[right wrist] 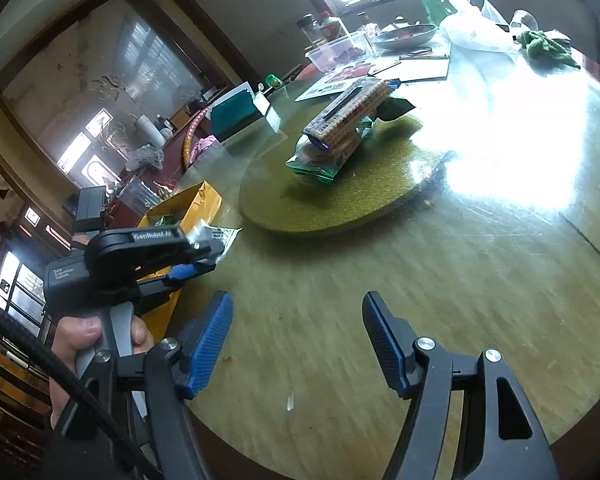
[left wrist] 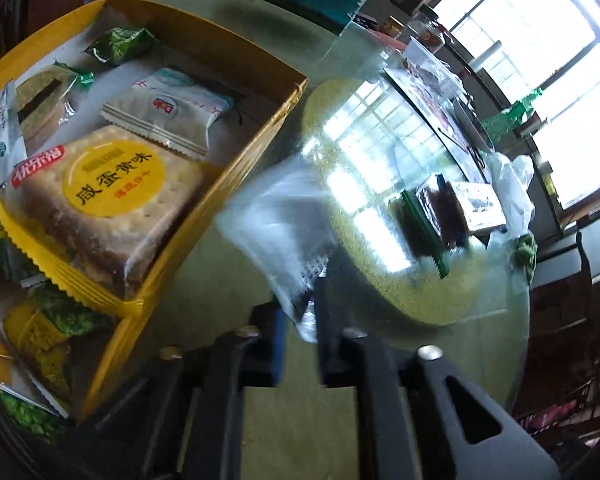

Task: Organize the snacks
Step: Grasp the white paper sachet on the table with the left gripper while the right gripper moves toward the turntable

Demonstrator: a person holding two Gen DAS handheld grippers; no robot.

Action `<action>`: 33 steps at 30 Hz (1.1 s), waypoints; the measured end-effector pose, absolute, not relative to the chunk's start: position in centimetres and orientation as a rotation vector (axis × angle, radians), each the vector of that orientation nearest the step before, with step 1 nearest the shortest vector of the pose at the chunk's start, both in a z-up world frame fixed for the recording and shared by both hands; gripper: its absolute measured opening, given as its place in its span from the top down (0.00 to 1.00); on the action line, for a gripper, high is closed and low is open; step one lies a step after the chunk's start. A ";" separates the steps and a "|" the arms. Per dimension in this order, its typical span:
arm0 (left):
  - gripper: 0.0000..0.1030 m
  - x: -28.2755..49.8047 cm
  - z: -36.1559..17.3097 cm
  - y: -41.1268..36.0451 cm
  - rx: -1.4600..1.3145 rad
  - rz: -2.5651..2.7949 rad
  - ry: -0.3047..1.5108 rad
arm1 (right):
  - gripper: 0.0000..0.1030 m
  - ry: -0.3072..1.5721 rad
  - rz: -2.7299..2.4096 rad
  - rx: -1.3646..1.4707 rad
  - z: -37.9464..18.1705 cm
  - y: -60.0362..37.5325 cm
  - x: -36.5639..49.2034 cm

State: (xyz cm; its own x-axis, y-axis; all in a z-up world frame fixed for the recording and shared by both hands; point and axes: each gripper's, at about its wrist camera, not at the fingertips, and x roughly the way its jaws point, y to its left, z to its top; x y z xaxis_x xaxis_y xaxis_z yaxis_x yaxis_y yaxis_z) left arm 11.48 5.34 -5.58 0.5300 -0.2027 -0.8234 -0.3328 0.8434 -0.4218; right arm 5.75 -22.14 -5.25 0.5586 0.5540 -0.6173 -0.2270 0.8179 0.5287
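Our left gripper [left wrist: 300, 320] is clamped down on one edge of a pale, blurry snack packet [left wrist: 276, 220], which hangs in the air just beside the yellow box [left wrist: 236, 168], over the glass table [left wrist: 380, 352], not yet inside. Risk as we judge it: the pinch is only on the wrapper's edge, so a quick swing could let the packet slip out or fold, and it could snag the box wall on the way in. The box is already crowded, with a salted-egg-yolk cracker pack [left wrist: 112, 188], a white wrapper [left wrist: 172, 116] and green pea bags [left wrist: 64, 320], so a drop may land on top and slide. Our right gripper [right wrist: 298, 332] is spread wide, holding nothing, hovering over the table. More snacks wait: a stacked pile [right wrist: 340, 128] on the round green mat [right wrist: 340, 196], well apart from the box.
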 end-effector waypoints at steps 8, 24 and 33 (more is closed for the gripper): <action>0.95 7.6 -3.7 4.4 -0.434 -0.009 0.947 | 0.34 0.866 0.462 0.377 -4.9 -21.5 6.1; 0.96 2.0 -3.7 3.5 -0.260 -0.121 0.940 | 0.28 0.930 0.392 0.471 -3.7 -21.3 15.9; 0.96 1.4 -3.9 5.0 -0.313 -0.167 0.950 | 0.27 0.939 0.187 0.471 -3.2 -19.8 23.6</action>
State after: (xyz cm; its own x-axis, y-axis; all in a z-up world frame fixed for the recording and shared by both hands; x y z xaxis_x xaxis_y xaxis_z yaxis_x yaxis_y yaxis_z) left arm 1.40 5.00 -3.87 0.5733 -0.2762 -0.7714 0.0037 0.9423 -0.3346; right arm 23.64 -19.75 -3.19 0.5838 0.3539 -0.7307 0.0475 0.8836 0.4659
